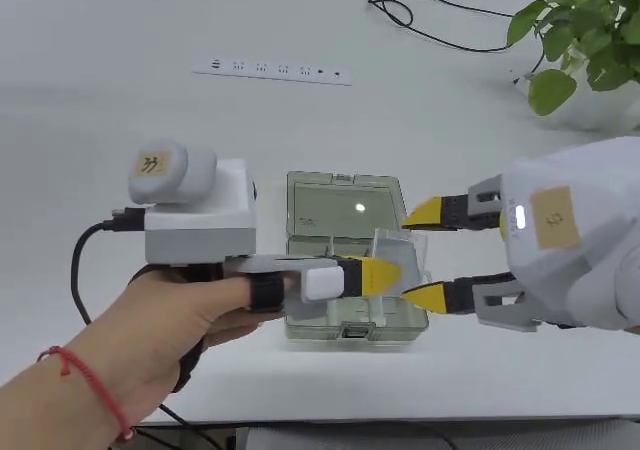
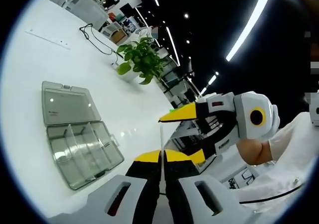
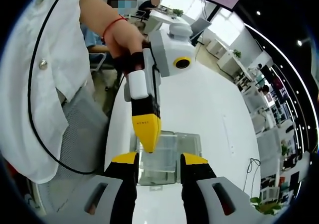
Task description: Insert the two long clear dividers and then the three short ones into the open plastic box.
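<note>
Below, a white surface (image 1: 120, 130) carries an open clear plastic box (image 1: 345, 205), its lid lying flat behind the compartments. In the head view, the left tongs (image 1: 385, 275) overlap the box, clenched on a thin clear divider (image 1: 400, 247). The right tongs (image 1: 425, 253) are released, jaws spread either side of that divider.

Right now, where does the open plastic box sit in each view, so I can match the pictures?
Head view: open plastic box at centre, its base partly behind the left gripper.
Left gripper view: box at left, lid farther from the jaws than the base.
Right gripper view: box low centre, between that view's own jaws.
Shared landmark: the left gripper, yellow-tipped and shut on a clear divider.
</note>
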A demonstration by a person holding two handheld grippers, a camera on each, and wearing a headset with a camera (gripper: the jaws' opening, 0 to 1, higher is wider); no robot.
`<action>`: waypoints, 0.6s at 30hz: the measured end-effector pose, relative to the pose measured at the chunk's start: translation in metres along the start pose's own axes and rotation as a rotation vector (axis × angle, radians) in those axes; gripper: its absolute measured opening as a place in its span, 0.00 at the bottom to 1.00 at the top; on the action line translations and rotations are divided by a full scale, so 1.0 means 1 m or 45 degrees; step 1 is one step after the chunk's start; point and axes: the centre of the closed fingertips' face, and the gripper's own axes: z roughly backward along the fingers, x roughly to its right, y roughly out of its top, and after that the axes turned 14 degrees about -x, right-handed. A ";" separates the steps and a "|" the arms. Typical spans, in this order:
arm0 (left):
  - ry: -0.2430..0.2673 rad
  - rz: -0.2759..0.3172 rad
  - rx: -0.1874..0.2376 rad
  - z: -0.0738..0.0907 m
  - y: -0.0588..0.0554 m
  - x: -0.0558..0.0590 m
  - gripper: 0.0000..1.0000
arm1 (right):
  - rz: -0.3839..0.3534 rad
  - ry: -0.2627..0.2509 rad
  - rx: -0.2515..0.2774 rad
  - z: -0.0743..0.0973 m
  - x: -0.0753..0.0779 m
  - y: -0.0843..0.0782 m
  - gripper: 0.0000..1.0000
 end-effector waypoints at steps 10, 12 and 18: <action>0.043 -0.465 -0.067 -0.001 -0.009 0.012 0.00 | -0.141 0.221 0.138 0.017 0.004 0.001 0.27; 0.034 -0.540 -0.086 -0.002 -0.012 0.016 0.00 | -0.152 0.295 0.167 0.020 0.002 0.001 0.23; 0.032 -0.812 -0.116 -0.002 -0.018 0.025 0.00 | -0.155 0.561 0.209 0.030 -0.015 0.009 0.17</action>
